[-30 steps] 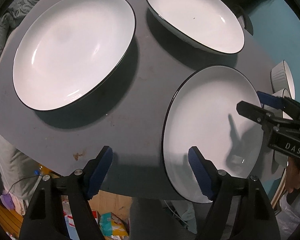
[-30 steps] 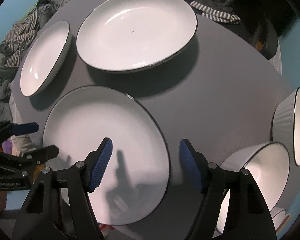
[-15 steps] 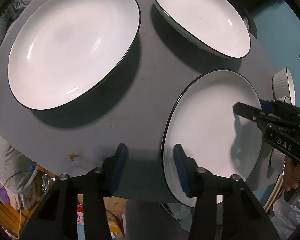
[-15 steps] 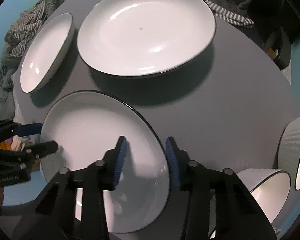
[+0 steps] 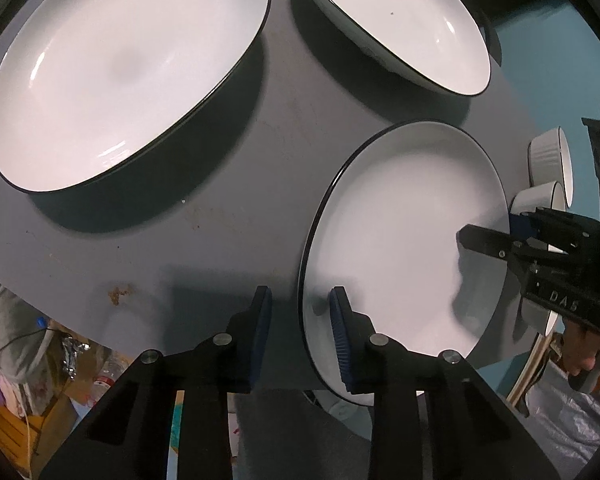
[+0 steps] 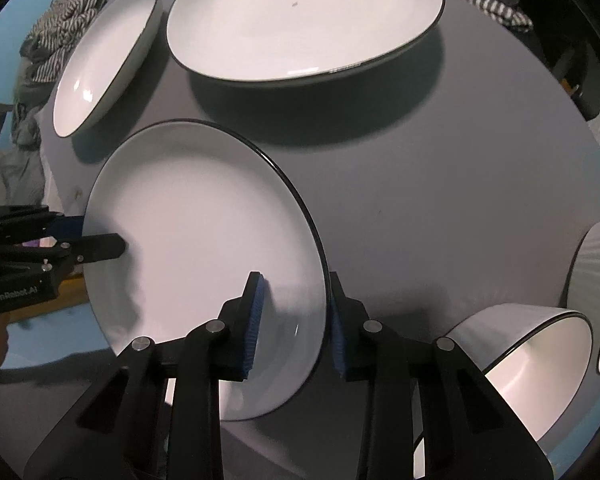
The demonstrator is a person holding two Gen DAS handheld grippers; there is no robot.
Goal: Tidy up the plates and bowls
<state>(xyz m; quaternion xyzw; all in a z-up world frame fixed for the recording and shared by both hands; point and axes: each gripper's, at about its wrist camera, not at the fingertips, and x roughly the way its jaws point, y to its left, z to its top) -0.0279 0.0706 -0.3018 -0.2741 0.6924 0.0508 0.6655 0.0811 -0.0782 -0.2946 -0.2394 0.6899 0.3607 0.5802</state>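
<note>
The near plate [image 5: 400, 240] [image 6: 196, 240], white with a thin black rim, lay at the near edge of the grey surface [image 5: 228, 160] [image 6: 440, 168], overhanging that edge. Both claws were on it at opposite sides. The left claw [image 5: 300, 332] straddled the plate's left rim, one blue-padded finger over the white face and the other outside the rim; the jaws stood narrowed about the rim, though firm contact could not be confirmed. The right claw [image 6: 294, 324] straddled the right rim in the same manner, jaws drawn in close on either side; it appeared to be grasping the plate.

Two larger plates lay farther back on the surface: the far-left plate [image 5: 128, 76] [image 6: 104, 60] and the far-right plate [image 5: 396, 24] [image 6: 304, 20], both apart from the near plate. Two ribbed white bowls [image 5: 548, 160] [image 6: 540, 344] stood at the right side of the surface, just beside one another. Striped cloth [image 6: 60, 32] lay beyond the far edge.
</note>
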